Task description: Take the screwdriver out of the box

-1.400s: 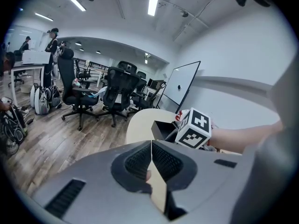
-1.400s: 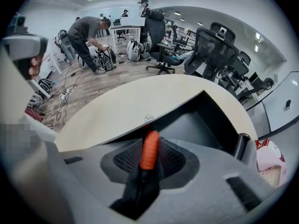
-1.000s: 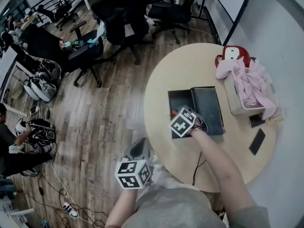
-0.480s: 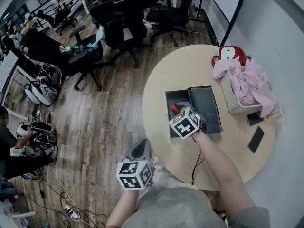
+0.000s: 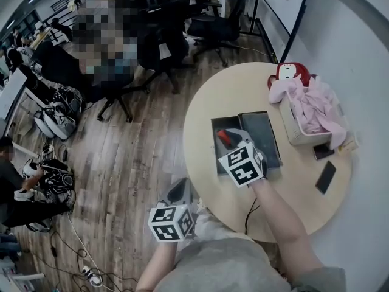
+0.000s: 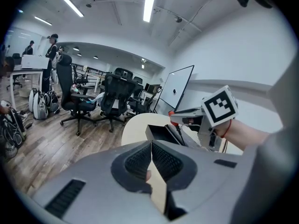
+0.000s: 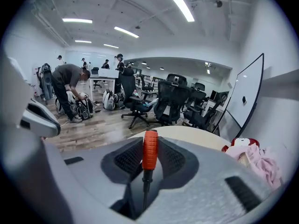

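Screwdriver (image 7: 150, 149) sits clamped in right gripper (image 7: 150, 164) fingers; left gripper (image 6: 151, 158) fingers meet, empty.

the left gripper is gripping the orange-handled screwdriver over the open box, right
Not the left: the right gripper is gripping the orange-handled screwdriver over the open box. The right gripper view shows it clamped between those jaws.

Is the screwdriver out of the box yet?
Nearly. Grabbing is done: the right gripper is shut on the orange-handled screwdriver. Right now it hangs above the open dark box. Left: carrying it clear, maybe onto the round beige table.
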Demonstrator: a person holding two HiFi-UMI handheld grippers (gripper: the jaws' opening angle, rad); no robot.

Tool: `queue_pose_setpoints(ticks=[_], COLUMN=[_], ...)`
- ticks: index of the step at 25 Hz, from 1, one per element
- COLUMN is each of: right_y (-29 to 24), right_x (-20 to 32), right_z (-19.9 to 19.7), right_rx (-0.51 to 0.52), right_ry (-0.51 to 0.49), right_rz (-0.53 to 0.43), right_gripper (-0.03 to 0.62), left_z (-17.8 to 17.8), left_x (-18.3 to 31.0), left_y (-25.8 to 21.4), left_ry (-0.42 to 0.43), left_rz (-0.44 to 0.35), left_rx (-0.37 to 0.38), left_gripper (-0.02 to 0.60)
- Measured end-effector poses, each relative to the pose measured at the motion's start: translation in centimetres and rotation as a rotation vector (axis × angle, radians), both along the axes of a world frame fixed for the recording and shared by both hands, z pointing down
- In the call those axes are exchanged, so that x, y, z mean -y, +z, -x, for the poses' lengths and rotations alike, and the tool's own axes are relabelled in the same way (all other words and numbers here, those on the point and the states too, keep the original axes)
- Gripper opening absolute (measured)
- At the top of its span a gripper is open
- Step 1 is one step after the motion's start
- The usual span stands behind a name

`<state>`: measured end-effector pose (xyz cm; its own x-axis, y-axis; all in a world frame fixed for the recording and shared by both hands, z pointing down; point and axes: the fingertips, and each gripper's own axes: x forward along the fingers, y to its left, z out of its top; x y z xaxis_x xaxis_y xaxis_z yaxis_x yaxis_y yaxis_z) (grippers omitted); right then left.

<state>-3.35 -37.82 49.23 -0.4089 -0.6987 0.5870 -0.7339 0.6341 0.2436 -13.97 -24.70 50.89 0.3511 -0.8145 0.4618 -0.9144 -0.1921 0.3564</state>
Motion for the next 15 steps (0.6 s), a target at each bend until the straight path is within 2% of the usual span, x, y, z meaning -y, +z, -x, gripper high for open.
queue_pose_setpoints(ticks=[9, 15], right_y=[-6.1, -8.2], right_x=[-4.0, -7.5], right_z=[-0.2, -1.5], right_rx=[0.119, 0.179], right_ry=[0.025, 0.051], right_rz=[-0.131, -0.177], right_gripper=[0.084, 0.084], left_z=[0.1, -0.1], left_x=[-1.5, -3.0], left_y=[-2.1, -2.9], left_ry=[-0.001, -0.005], left_rz=[-0.056, -0.079], left_rx=[0.002, 0.005], left_gripper=[0.005, 0.003])
